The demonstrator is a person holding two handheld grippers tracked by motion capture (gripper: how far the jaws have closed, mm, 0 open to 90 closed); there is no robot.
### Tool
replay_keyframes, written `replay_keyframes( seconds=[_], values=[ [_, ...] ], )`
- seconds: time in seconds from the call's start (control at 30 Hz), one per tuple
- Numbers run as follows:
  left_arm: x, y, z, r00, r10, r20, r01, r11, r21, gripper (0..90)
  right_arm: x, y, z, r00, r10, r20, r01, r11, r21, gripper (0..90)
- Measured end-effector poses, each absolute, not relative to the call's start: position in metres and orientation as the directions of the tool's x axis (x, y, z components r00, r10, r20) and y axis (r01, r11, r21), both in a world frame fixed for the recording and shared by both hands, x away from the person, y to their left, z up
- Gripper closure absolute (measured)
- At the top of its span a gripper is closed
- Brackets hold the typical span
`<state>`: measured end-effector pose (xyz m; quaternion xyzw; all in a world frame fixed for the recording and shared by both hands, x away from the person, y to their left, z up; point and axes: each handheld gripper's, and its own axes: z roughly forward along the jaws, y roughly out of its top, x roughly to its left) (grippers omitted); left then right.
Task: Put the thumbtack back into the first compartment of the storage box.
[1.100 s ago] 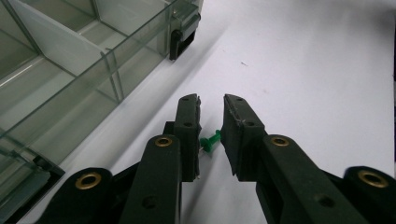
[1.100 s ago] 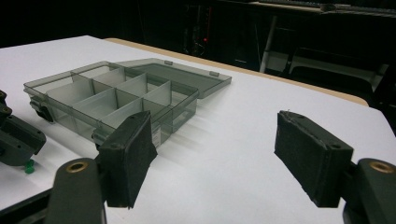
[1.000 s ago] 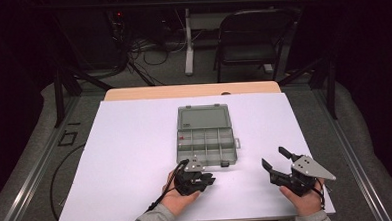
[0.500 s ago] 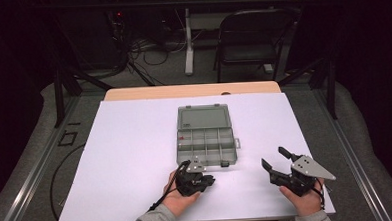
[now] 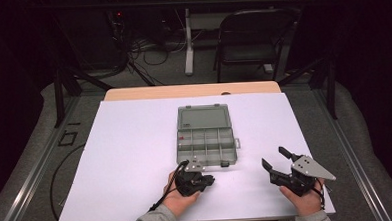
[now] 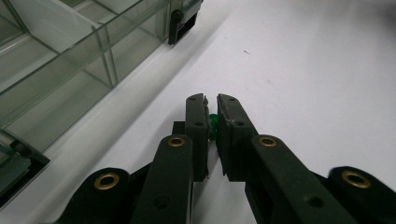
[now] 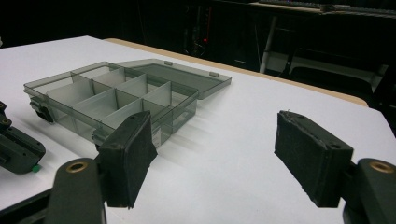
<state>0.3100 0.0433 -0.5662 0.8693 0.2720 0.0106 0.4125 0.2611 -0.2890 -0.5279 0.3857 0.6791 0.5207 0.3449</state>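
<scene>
Pinching green bead [image 6: 213, 122], unlabelled.

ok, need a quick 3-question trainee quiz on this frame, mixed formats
1. True or false: the lid of the compartment box lies open on the table.
2. The left gripper is shut on a small piece of which colour? A) red B) green C) yellow
3. Fill in: the right gripper's fingers stand wide ____, with nothing between them.

Key: 1 true; 2 B; 3 open.
</scene>
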Motion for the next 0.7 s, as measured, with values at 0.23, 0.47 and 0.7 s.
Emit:
replay_keyframes(
  seconds=[0.23, 0.47, 0.7],
  values=[
    [0.310, 0.043, -0.566, 0.847, 0.488, -0.212, 0.472, -0.504, 0.723, 83.5, 0.261, -0.289, -0.528, -0.465, 0.883, -0.065, 0.167, 0.159, 0.973, 27.6],
    [0.310, 0.046, -0.562, 0.844, 0.491, -0.217, 0.476, -0.497, 0.725, 83.5, 0.261, -0.289, -0.528, -0.465, 0.883, -0.065, 0.164, 0.158, 0.974, 27.5],
    [0.311, 0.060, -0.549, 0.828, 0.517, -0.215, 0.480, -0.458, 0.748, 83.5, 0.261, -0.289, -0.528, -0.466, 0.883, -0.062, 0.162, 0.154, 0.975, 27.5]
  ],
)
